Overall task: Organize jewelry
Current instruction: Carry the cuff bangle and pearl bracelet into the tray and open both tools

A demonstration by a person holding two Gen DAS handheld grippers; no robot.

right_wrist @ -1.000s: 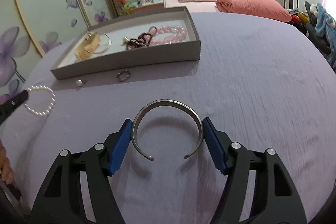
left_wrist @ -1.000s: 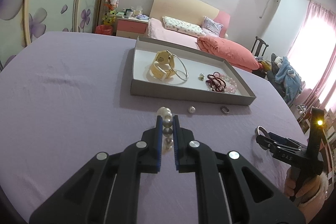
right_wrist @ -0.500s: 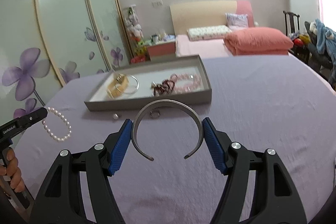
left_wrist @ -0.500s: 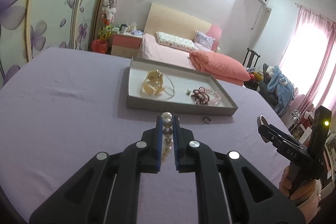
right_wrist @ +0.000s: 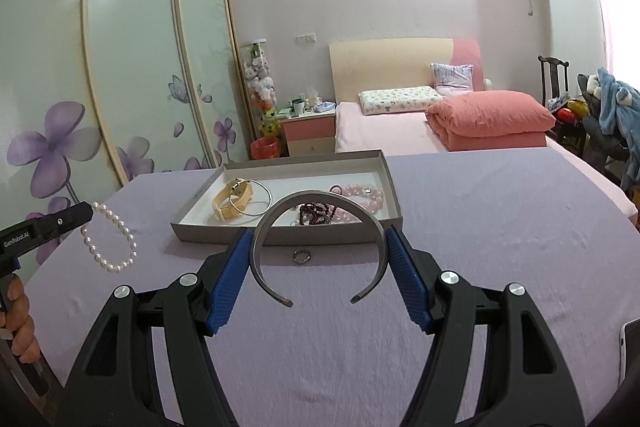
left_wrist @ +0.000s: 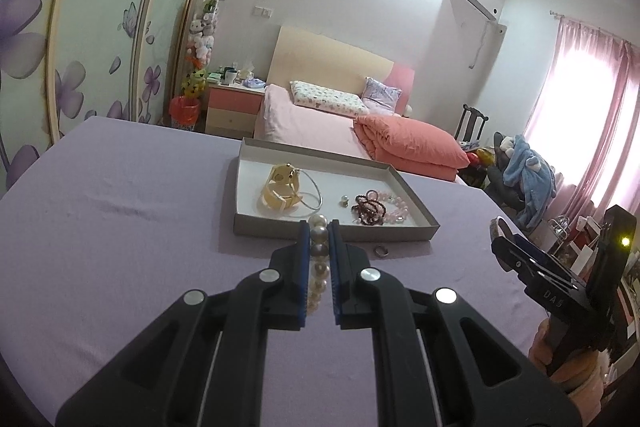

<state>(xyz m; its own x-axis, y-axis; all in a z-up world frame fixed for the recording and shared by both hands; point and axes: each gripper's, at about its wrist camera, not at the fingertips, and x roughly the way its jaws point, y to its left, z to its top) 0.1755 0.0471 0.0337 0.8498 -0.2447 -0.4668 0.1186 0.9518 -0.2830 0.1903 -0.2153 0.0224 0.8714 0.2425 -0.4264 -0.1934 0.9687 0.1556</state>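
Observation:
My left gripper is shut on a white pearl bracelet, held above the purple table; the bracelet hangs from it in the right wrist view. My right gripper is shut on a silver open cuff bangle, also lifted; it shows at the right of the left wrist view. The grey jewelry tray lies ahead, holding a beige watch, a thin silver bangle, dark red beads and pink beads.
A small metal ring lies on the purple cloth just in front of the tray. A phone edge shows at the far right. A bed, nightstand and wardrobe stand beyond the table.
Both grippers have risen and tilted up with their pieces held, so the tray sits lower and farther in view. The loose pearl bead by the tray is now hidden behind my left fingers.

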